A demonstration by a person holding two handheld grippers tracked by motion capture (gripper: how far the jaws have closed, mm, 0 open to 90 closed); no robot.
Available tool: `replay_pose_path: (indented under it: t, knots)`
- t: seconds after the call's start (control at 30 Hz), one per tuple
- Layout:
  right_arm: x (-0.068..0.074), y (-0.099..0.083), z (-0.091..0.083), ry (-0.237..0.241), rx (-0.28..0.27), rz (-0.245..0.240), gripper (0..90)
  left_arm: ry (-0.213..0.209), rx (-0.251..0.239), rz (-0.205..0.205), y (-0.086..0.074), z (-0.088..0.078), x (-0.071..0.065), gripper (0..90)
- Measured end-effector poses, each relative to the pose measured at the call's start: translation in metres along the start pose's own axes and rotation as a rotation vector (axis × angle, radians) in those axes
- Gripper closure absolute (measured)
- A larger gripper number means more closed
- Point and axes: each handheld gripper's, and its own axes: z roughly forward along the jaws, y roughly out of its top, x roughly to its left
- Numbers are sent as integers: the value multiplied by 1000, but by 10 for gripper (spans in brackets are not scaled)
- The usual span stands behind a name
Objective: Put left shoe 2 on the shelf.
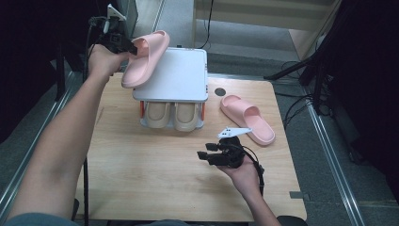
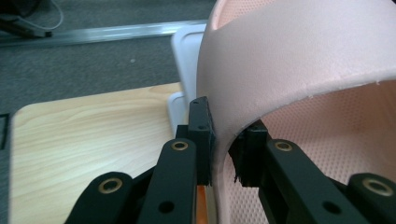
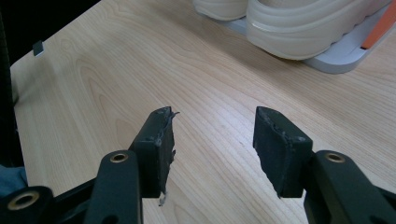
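Nearest the bottom of the high view, we see our right gripper [image 1: 203,155] low and right of centre, resting over the wooden table [image 1: 155,188]. Its jaws stand wide apart with nothing between them; in the right gripper view only bare wood lies under the right gripper [image 3: 212,140]. Left of it and toward the lower edge, the tabletop is open wood.

Right of that hand, a second pink slipper [image 1: 247,117] lies flat on the table, near the right edge, set at a slant.

At mid-frame stands a white two-tier shoe rack [image 1: 181,75]. A pair of beige slippers [image 1: 171,115] sits side by side on its lower shelf, toes toward us. The top shelf is mostly bare.

In the upper left, our left gripper [image 1: 132,48] holds the pink slipper [image 1: 146,59] tilted, above the rack's left edge. In the left gripper view, the left gripper [image 2: 224,149] has its jaws pinched on the pink slipper [image 2: 289,60], one pad outside the strap's edge and one inside.
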Motion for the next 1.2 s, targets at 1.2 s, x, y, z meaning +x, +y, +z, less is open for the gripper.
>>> replay_pose_path:
  t: [1.2]
  knots:
    - [-3, -2, -2, -4, 3, 16, 488, -14, 80, 59, -5, 28, -34, 618]
